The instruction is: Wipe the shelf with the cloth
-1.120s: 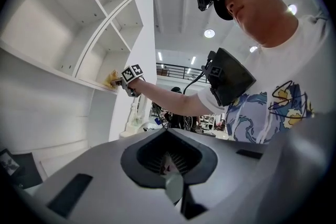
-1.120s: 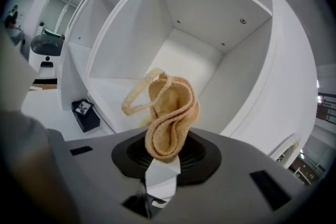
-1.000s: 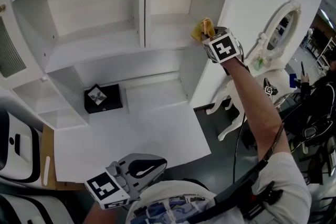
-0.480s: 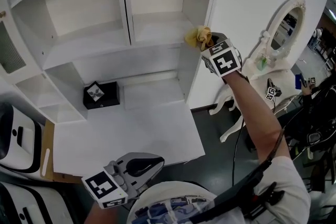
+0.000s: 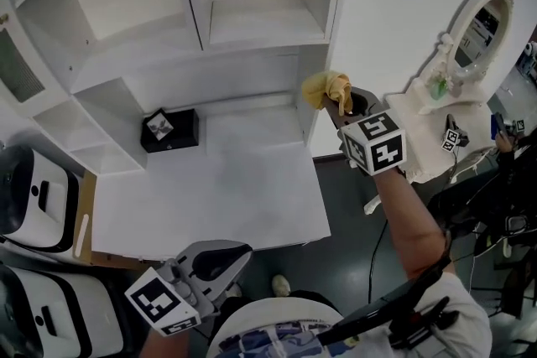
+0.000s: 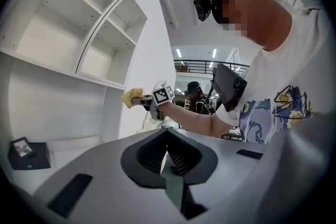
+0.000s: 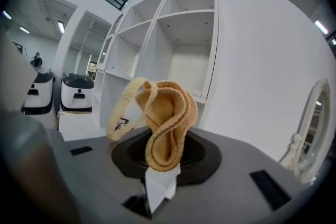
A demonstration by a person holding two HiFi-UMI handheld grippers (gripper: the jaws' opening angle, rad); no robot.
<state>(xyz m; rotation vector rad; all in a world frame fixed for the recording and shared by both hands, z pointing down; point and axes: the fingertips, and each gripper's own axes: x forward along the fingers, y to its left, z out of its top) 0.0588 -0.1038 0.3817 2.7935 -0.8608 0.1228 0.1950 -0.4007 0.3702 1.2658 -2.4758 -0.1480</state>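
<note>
Right gripper [image 5: 342, 103]: jaws clenched on bunched yellow cloth [image 5: 325, 85], held clear of the white shelf [image 5: 262, 23], near its right upright. Left gripper [image 5: 225, 257]: jaws pressed together, empty, low at the worktop [image 5: 218, 197] front edge.

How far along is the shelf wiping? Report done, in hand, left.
Done: nothing provable; the white shelf shows no wipe marks. In hand: right gripper clamps the yellow cloth, off the shelf. Left: cloth to shelf, wipe. The left gripper is shut, empty.
</note>
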